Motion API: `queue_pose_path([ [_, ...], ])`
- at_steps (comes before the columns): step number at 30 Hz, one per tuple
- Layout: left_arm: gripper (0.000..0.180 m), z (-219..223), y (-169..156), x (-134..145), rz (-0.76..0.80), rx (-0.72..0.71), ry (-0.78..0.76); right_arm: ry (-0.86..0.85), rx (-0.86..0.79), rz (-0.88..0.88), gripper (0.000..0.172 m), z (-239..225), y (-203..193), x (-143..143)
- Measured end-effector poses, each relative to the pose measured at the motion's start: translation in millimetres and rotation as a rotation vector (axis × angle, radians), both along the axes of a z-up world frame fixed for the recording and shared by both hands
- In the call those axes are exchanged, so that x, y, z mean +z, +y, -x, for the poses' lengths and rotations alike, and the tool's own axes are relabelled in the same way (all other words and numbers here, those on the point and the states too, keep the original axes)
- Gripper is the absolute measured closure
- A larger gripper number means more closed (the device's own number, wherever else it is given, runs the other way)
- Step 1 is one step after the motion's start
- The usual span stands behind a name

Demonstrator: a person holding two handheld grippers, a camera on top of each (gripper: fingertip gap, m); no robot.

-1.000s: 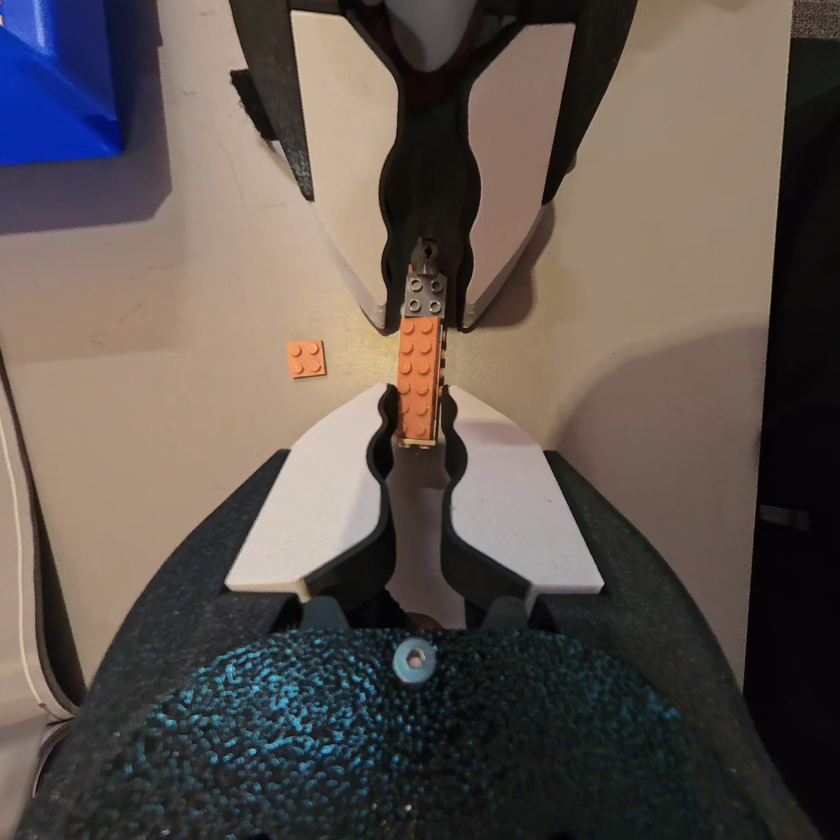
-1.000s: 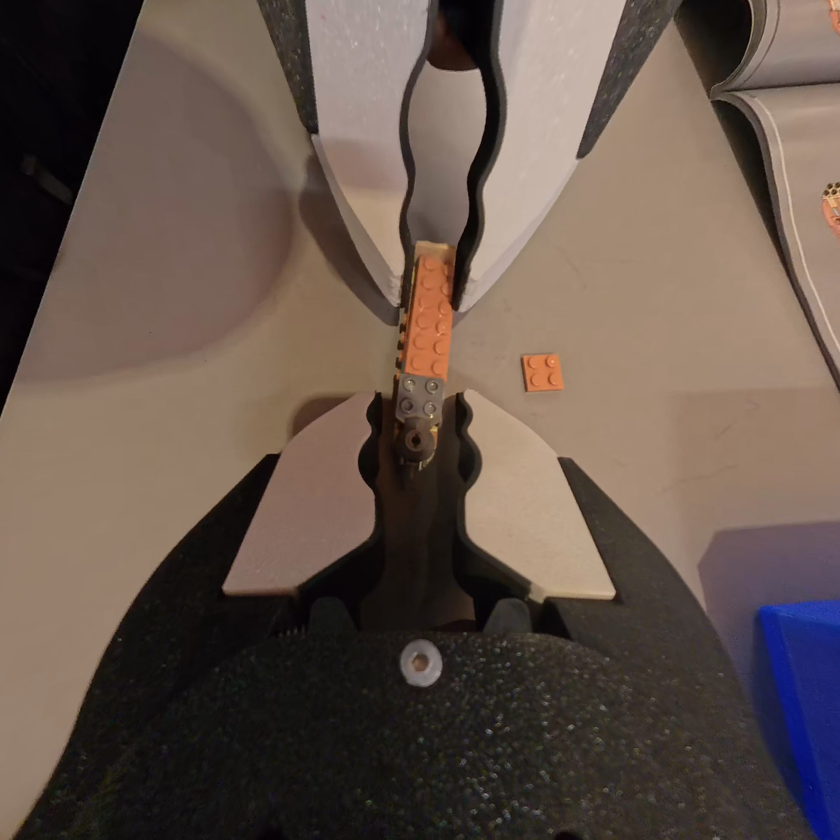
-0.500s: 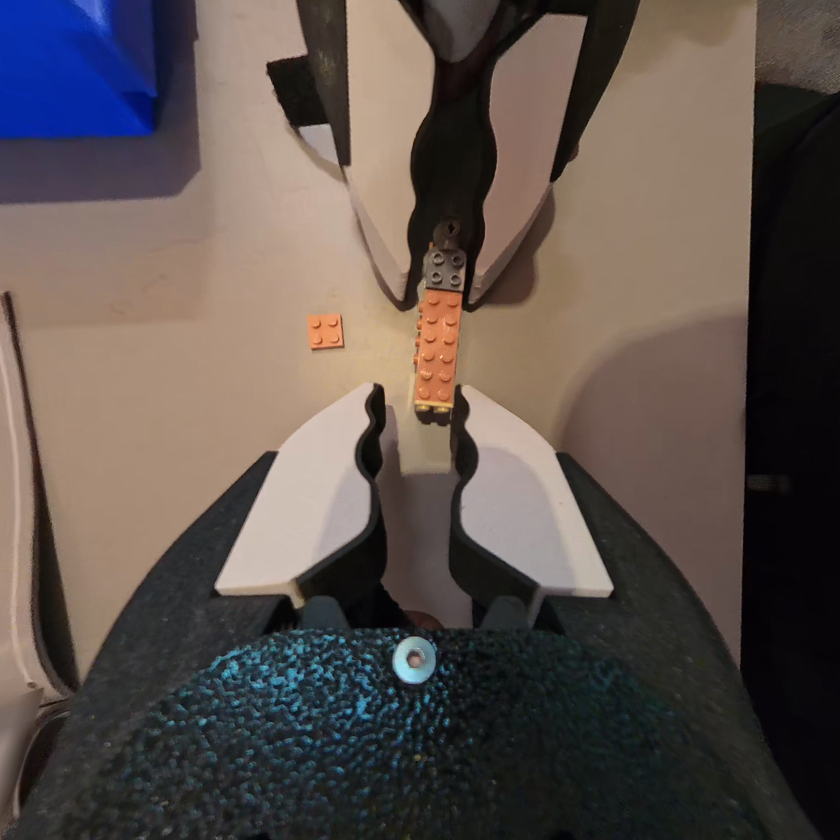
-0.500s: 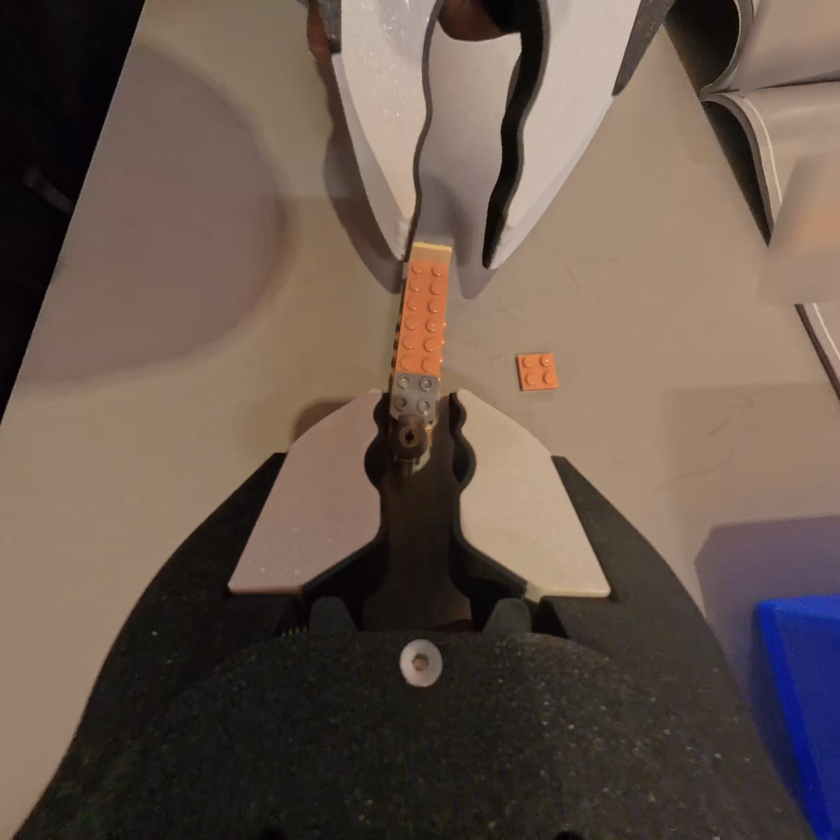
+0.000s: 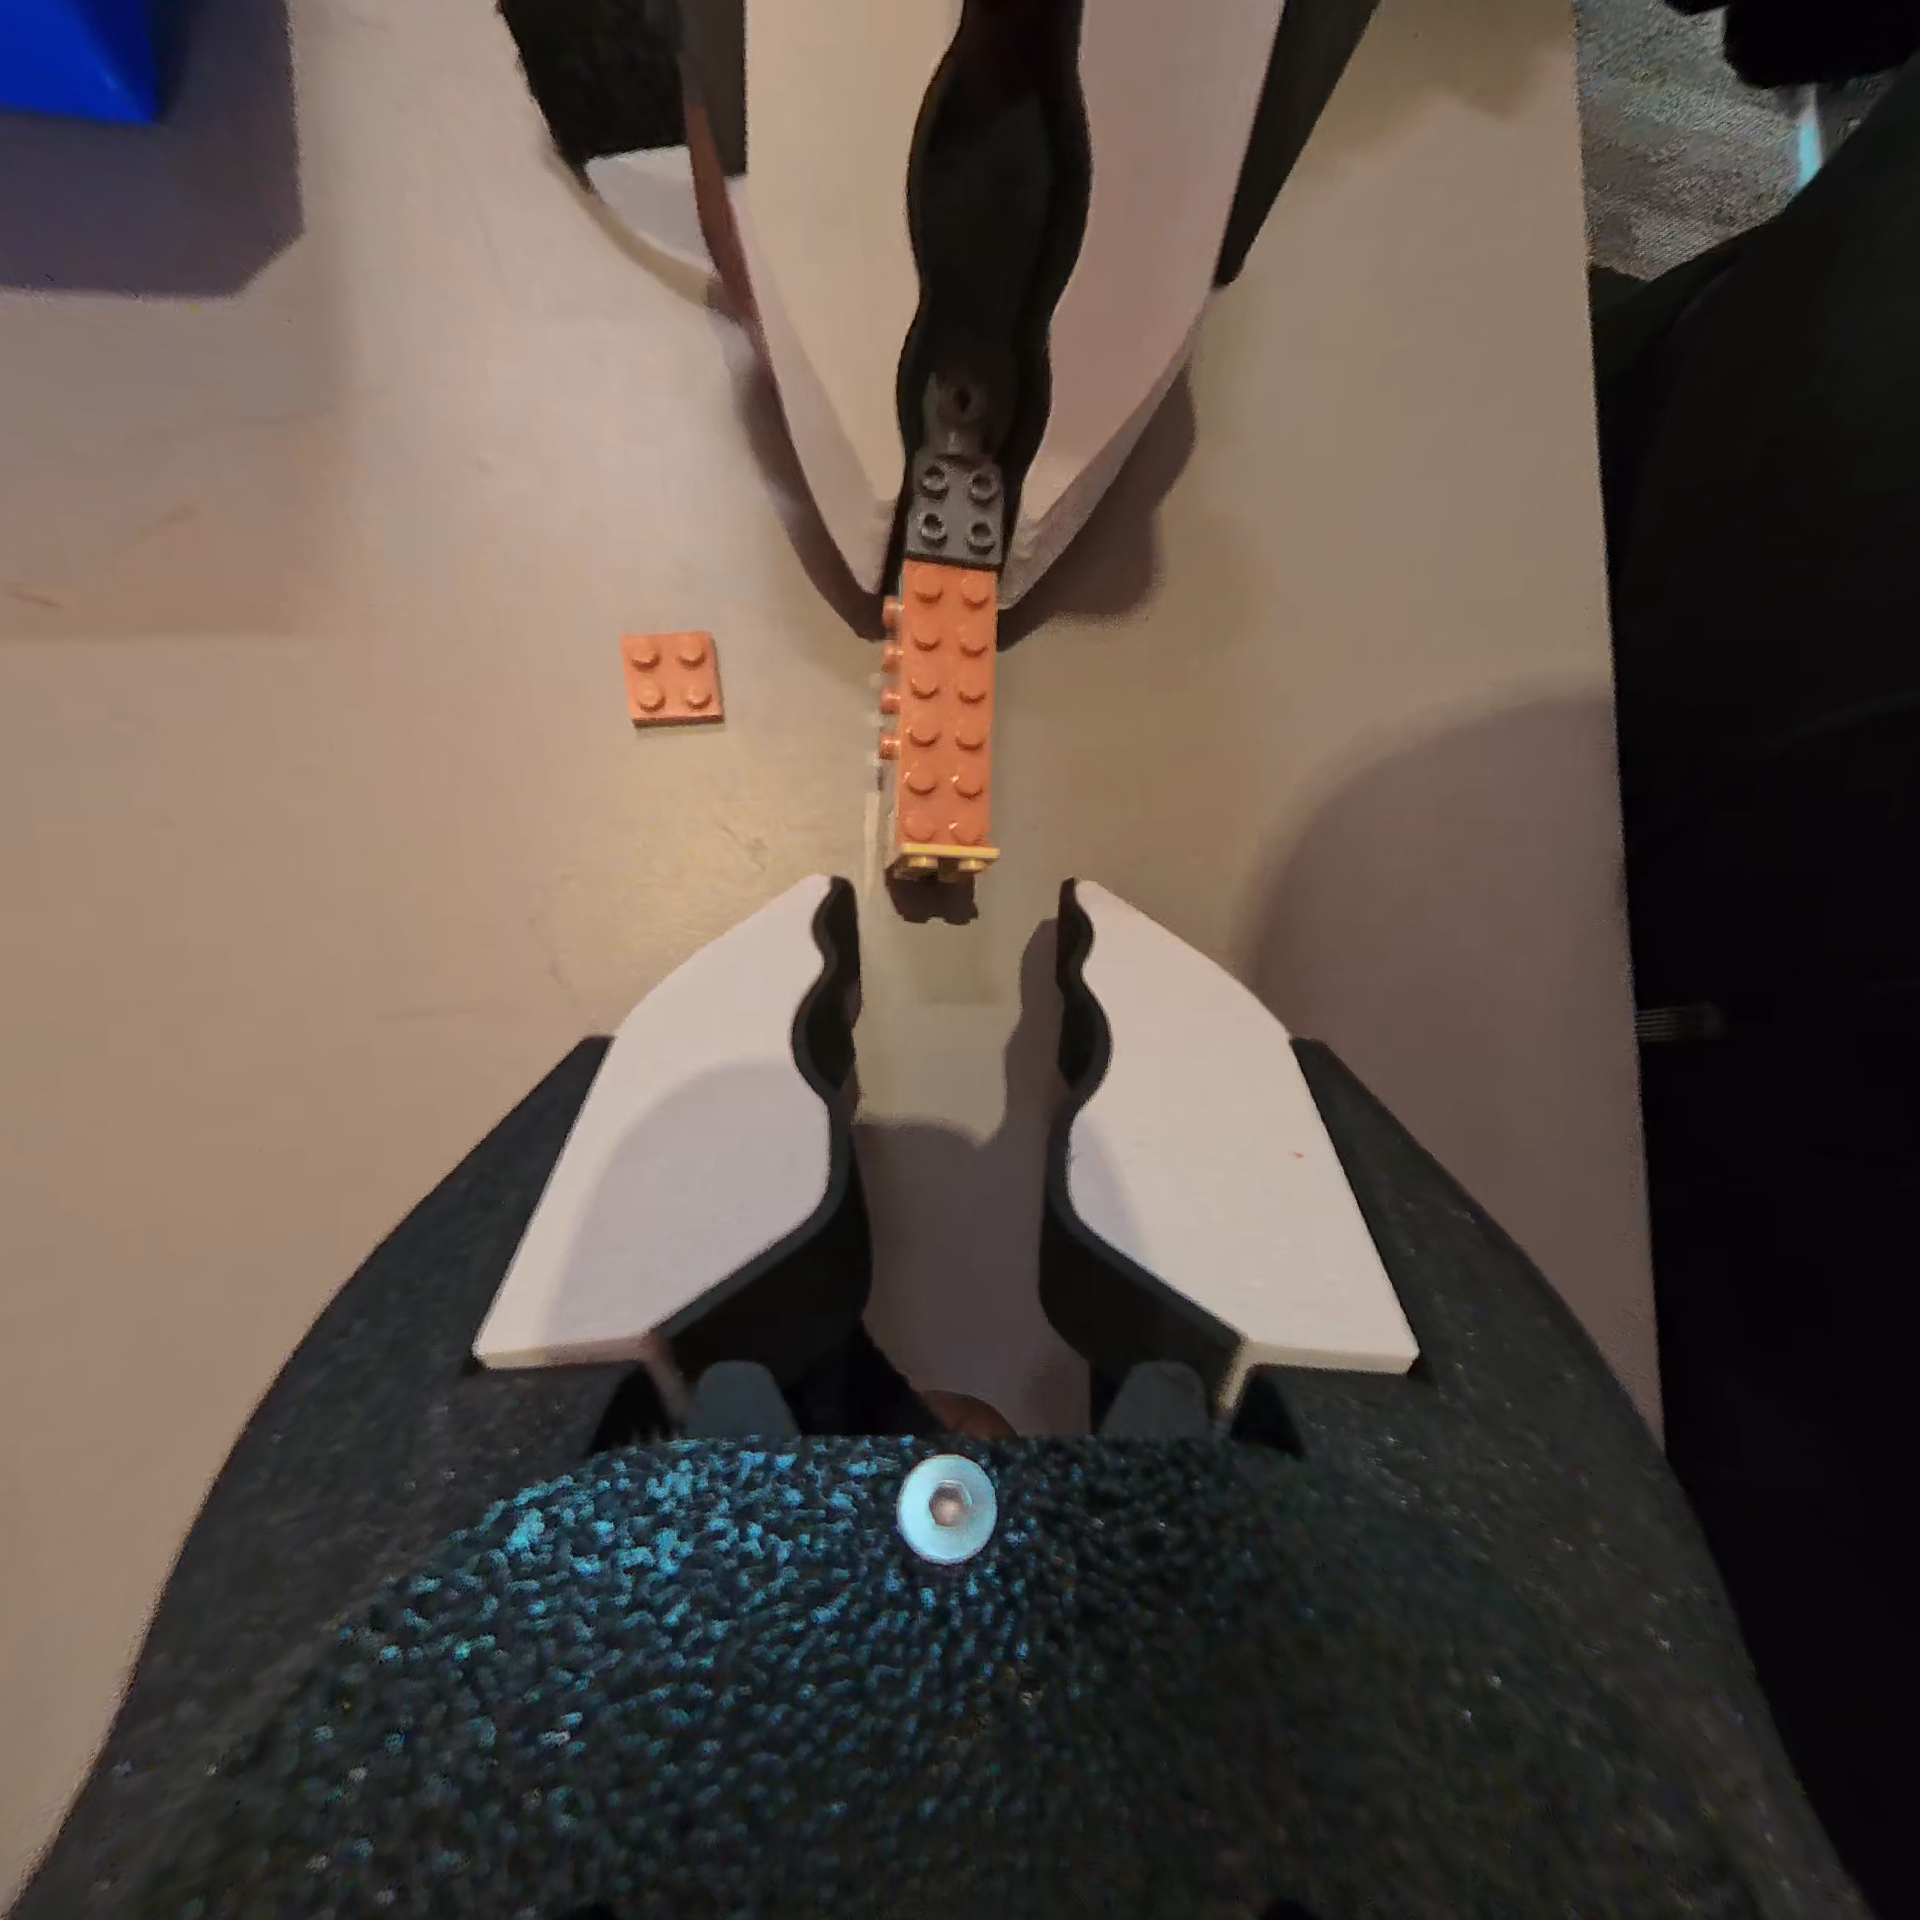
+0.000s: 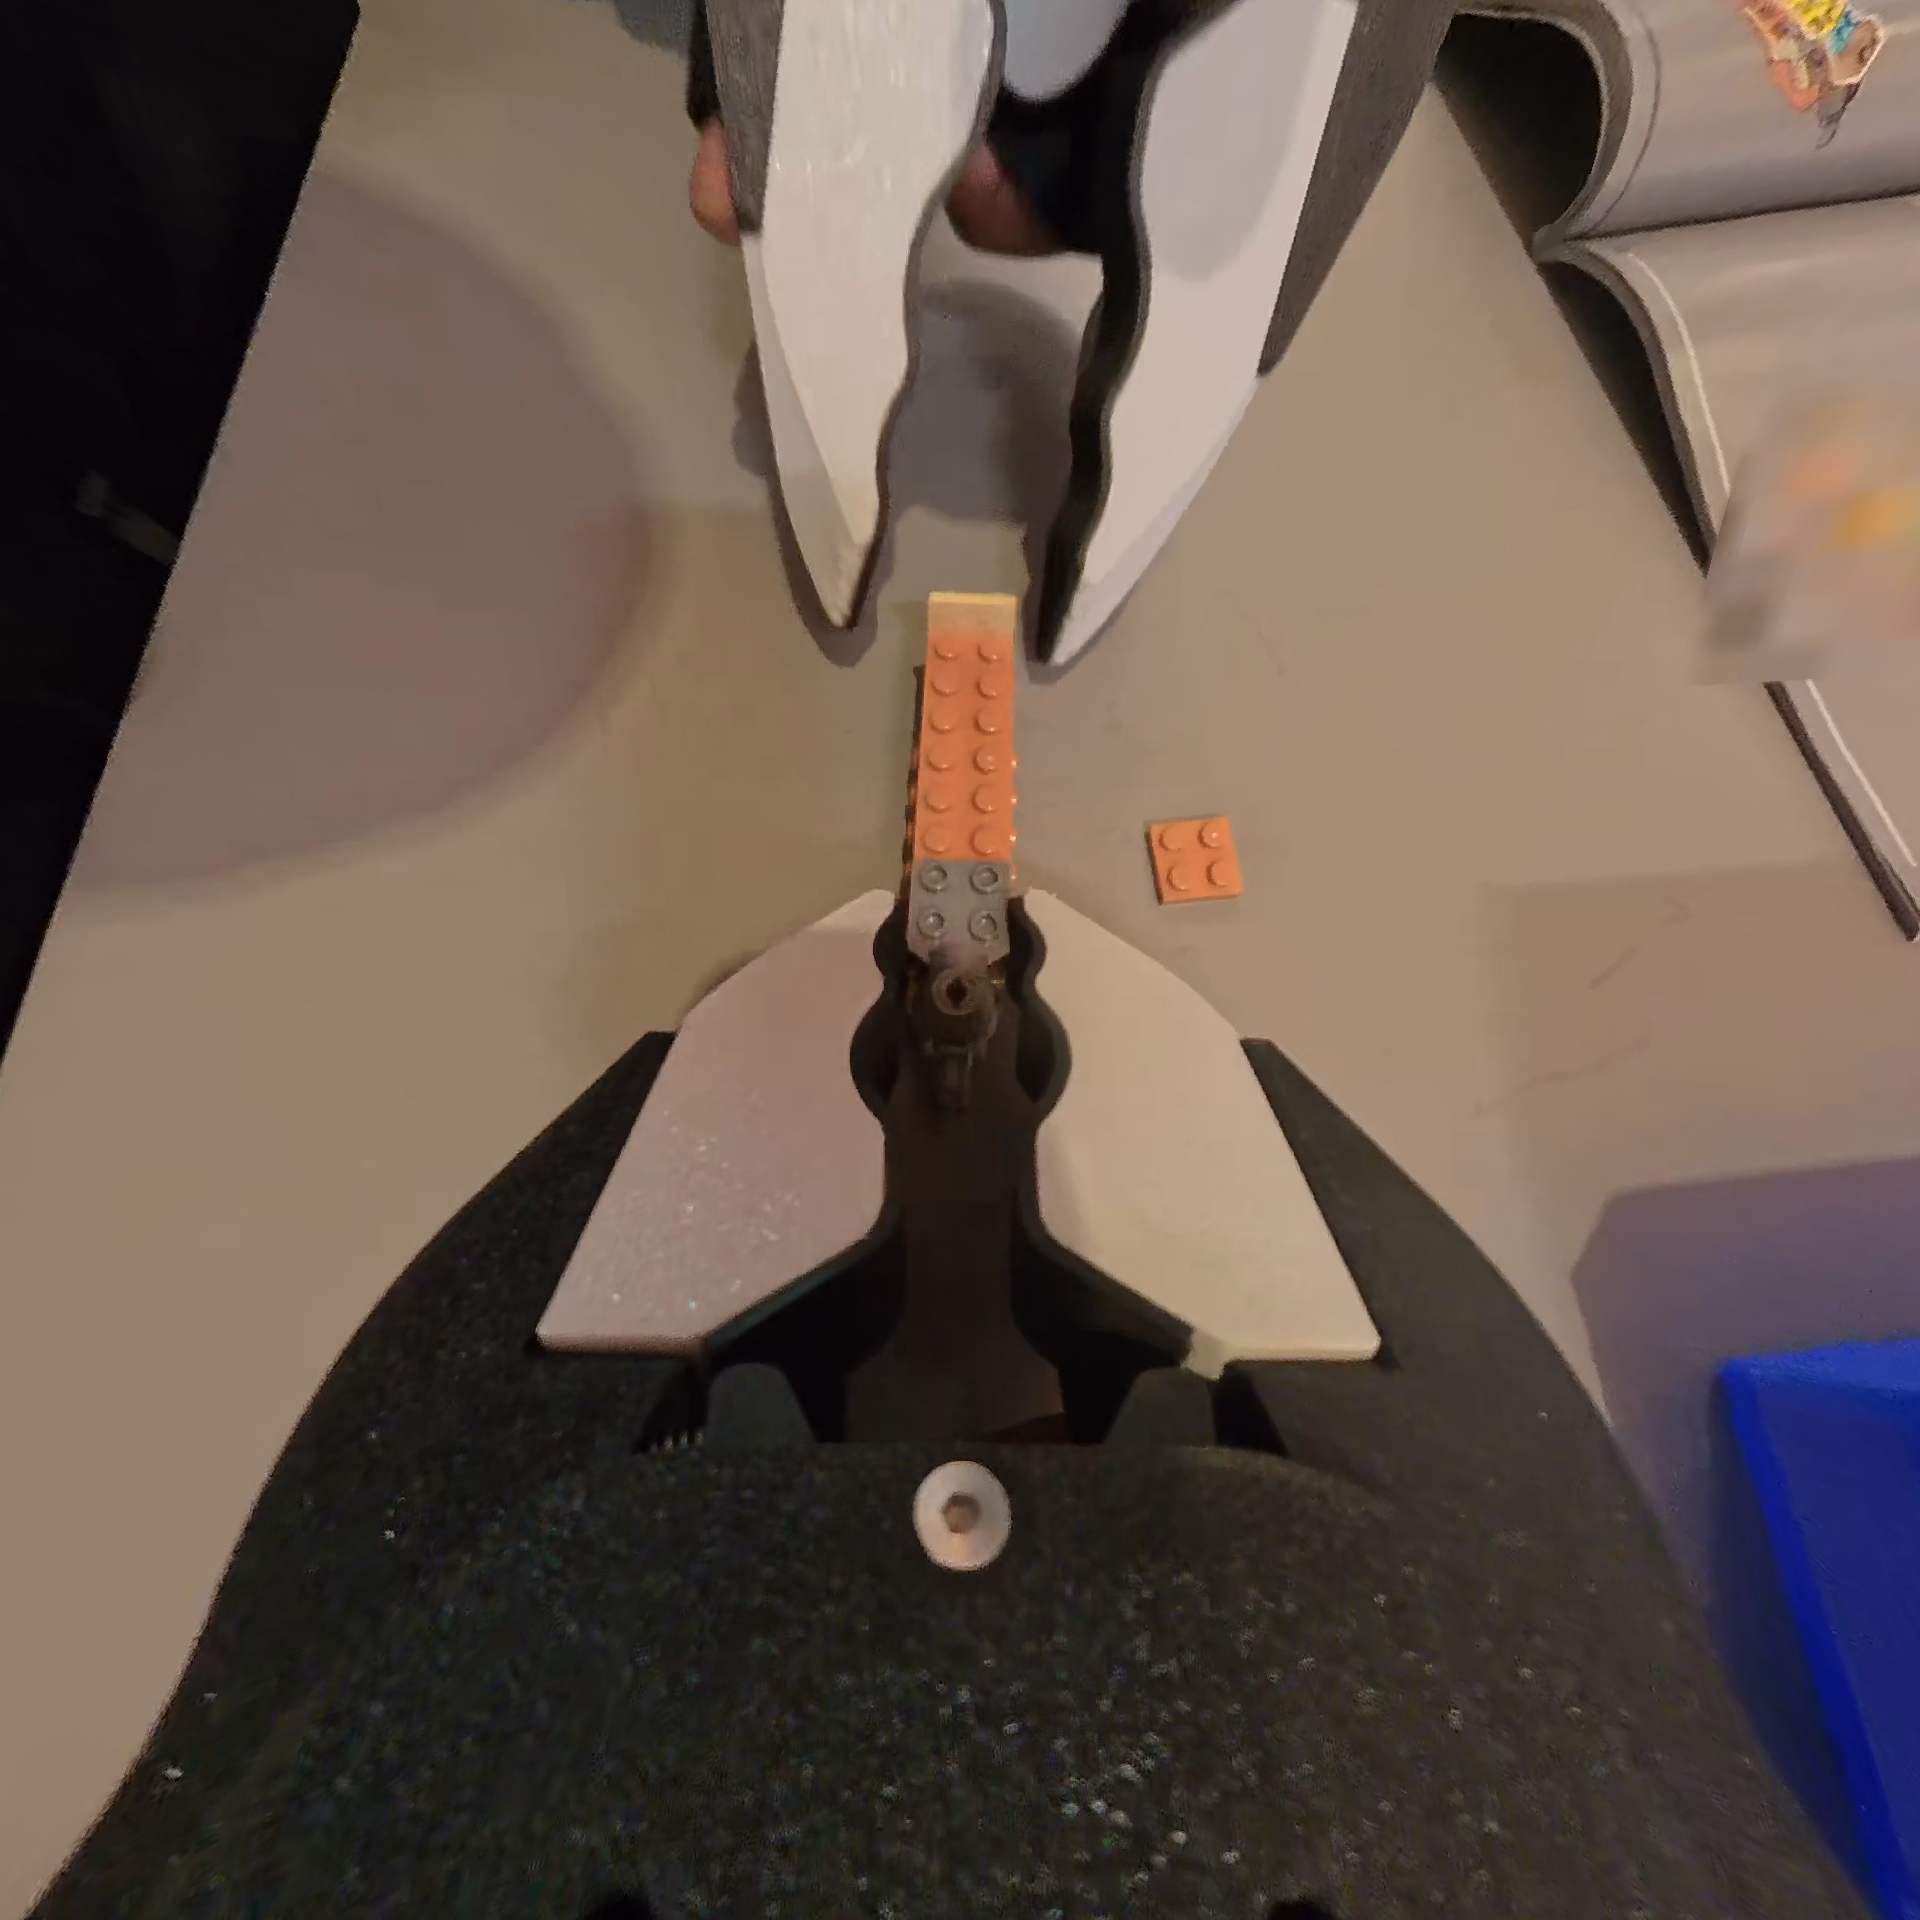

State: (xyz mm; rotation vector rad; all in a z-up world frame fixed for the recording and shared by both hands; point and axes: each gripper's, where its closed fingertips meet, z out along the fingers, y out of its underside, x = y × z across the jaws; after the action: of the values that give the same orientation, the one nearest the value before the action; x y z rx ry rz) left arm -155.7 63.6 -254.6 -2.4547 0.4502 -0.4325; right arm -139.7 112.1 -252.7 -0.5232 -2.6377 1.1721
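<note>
A long brick assembly (image 5: 943,717) with an orange studded top, a dark grey plate at one end and a tan plate at the other reaches across the table between my two grippers. My right gripper (image 6: 961,914) is shut on its grey end (image 6: 961,902), and the left wrist view shows those pads gripping it (image 5: 958,509). My left gripper (image 5: 956,904) is open and empty, with its fingertips just short of the tan end (image 5: 943,858). A small orange square plate (image 5: 673,678) lies flat on the table beside the assembly and also shows in the right wrist view (image 6: 1195,862).
A blue box sits at the table's corner (image 5: 73,52), also in the right wrist view (image 6: 1829,1621). A grey mat with stickers (image 6: 1704,135) lies at the far right. The table edge drops to dark floor (image 5: 1766,935). My right fingertips sit around 6 centimeters from my left ones. The small orange square plate (image 5: 673,678) is about 4 centimeters from my right fingertips. Look for it in the right wrist view (image 6: 1191,851) too.
My left gripper let go of the tan end, opened and drew back. My right gripper's pads closed on the grey end and now hold the assembly alone.
</note>
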Motion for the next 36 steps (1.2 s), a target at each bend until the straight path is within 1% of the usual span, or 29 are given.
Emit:
queue_pose_path([
  [4, 0.143, 0.4, 5.2, -2.3, -0.042, 0.002, -0.006, -0.006, -0.008, 0.064, 0.154, 1.3, -2.6, 8.7],
  [6, 0.143, -1.1, 7.1, -3.5, -0.049, 0.009, -0.027, -0.001, -0.016, 0.069, 0.154, 2.9, -1.2, 9.8],
  [11, 0.145, -4.0, 13.9, -7.7, -0.077, 0.011, -0.004, -0.003, -0.021, 0.095, 0.154, 4.6, -1.5, 11.7],
  [14, 0.145, -2.1, 17.0, -6.6, -0.105, 0.016, 0.006, 0.009, -0.033, 0.126, 0.154, 7.0, -1.0, 18.2],
  [16, 0.145, -1.1, 21.2, -0.3, -0.156, 0.026, -0.017, 0.016, -0.047, 0.159, 0.154, 9.2, 0.5, 25.2],
  [20, 0.147, -0.6, 31.8, 23.7, -0.307, 0.062, -0.152, 0.014, -0.078, 0.261, 0.154, 13.2, 4.8, 43.6],
  [25, 0.154, 0.8, 38.5, 51.9, -0.458, 0.093, -0.27, 0.003, -0.085, 0.351, 0.154, 13.0, 7.5, 60.3],
  [27, 0.156, -0.5, 39.5, 56.0, -0.485, 0.091, -0.278, 0.002, -0.079, 0.354, 0.154, 11.6, 7.4, 62.5],
  [36, 0.161, -3.7, 40.3, 57.0, -0.505, 0.078, -0.259, 0.0, -0.065, 0.346, 0.154, 8.5, 5.2, 64.5],
])
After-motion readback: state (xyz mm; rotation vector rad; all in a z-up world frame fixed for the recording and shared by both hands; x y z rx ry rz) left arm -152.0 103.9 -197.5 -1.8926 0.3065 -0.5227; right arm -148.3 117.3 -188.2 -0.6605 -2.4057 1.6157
